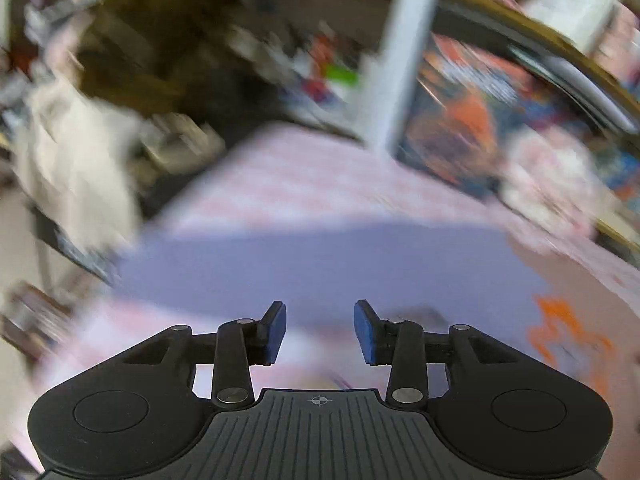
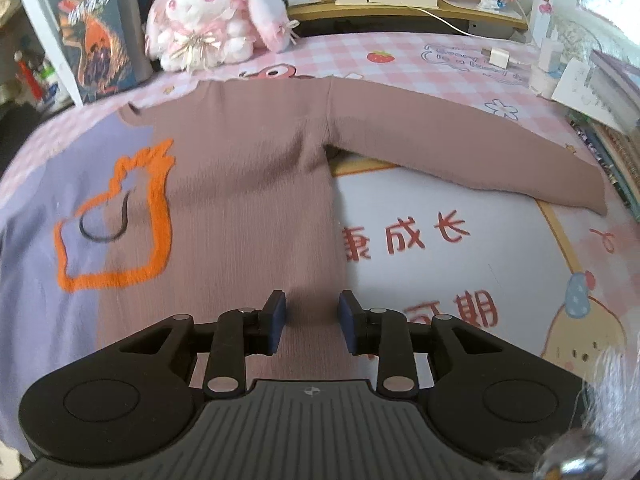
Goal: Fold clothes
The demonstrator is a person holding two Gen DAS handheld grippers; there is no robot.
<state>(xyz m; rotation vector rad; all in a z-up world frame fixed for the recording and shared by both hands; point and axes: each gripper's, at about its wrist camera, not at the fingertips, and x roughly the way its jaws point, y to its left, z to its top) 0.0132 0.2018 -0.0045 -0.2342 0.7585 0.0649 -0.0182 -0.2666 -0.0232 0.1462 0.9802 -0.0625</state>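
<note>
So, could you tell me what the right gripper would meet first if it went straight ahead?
The right gripper, open, would likely meet the sweater body first; it lies flat directly ahead, though the height above it is unclear.

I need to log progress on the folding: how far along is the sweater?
Done: the sweater lies flat on the table, its sleeve stretched out to the side; no fold shows yet. In hand: nothing; the right gripper is open over the hem and the left gripper is open too. Left: all the folding.

sweater [image 2: 248,184]: matt ribbed knit, mauve and lilac. tablecloth [image 2: 440,216] beneath it: smooth printed cloth. plush rabbit [image 2: 208,20] behind sweater: fluffy pile.
</note>
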